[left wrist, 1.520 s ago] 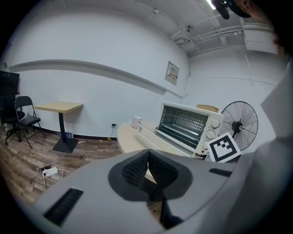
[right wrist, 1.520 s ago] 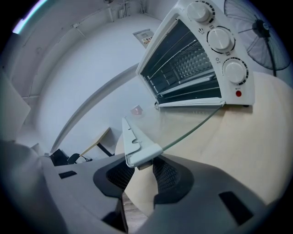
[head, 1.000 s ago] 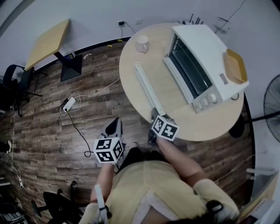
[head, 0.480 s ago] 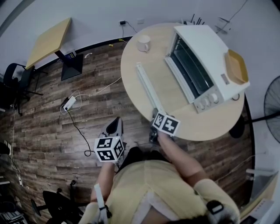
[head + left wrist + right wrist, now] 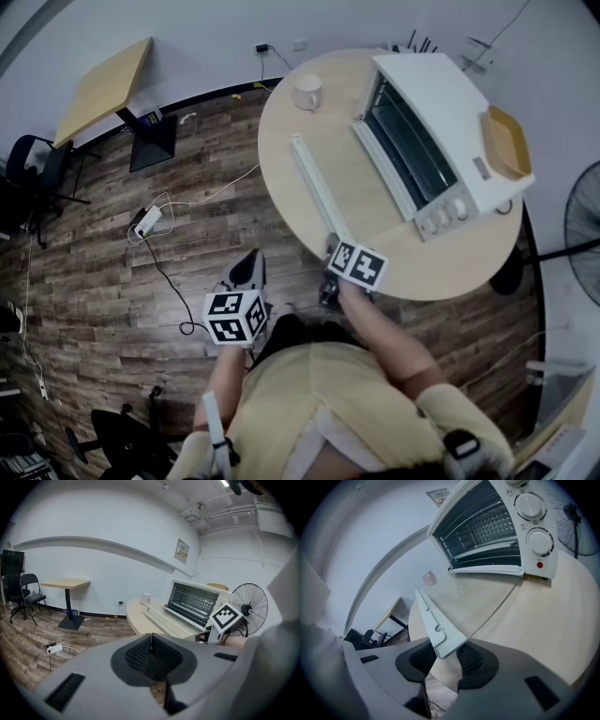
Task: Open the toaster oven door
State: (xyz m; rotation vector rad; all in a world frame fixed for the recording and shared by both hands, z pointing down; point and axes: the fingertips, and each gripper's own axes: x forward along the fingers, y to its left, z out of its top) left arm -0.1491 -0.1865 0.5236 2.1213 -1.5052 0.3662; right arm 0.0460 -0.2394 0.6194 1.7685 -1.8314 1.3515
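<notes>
The white toaster oven (image 5: pixel 459 122) stands on the round table (image 5: pixel 441 272) with its glass door (image 5: pixel 361 183) folded down flat. The door's long white handle bar (image 5: pixel 314 187) points toward me. My right gripper (image 5: pixel 331 247) sits at the handle's near end. In the right gripper view the handle's end (image 5: pixel 436 630) lies between the two pads, touching both, and the oven (image 5: pixel 487 522) gapes open beyond. My left gripper (image 5: pixel 248 269) hangs over the floor, left of the table, holding nothing. In the left gripper view its jaws (image 5: pixel 151 641) are pressed together, with the oven (image 5: pixel 194 604) ahead.
A white mug (image 5: pixel 307 92) stands at the table's far edge, and a tan tray (image 5: pixel 503 141) lies on the oven's top. A small square table (image 5: pixel 103 89), a power strip (image 5: pixel 147 223) with cables and office chairs occupy the wooden floor. A fan (image 5: pixel 586 234) stands at the right.
Almost nothing differs: the right gripper's marker cube has edged slightly toward the table, the door stays flat, and the left gripper holds its place.
</notes>
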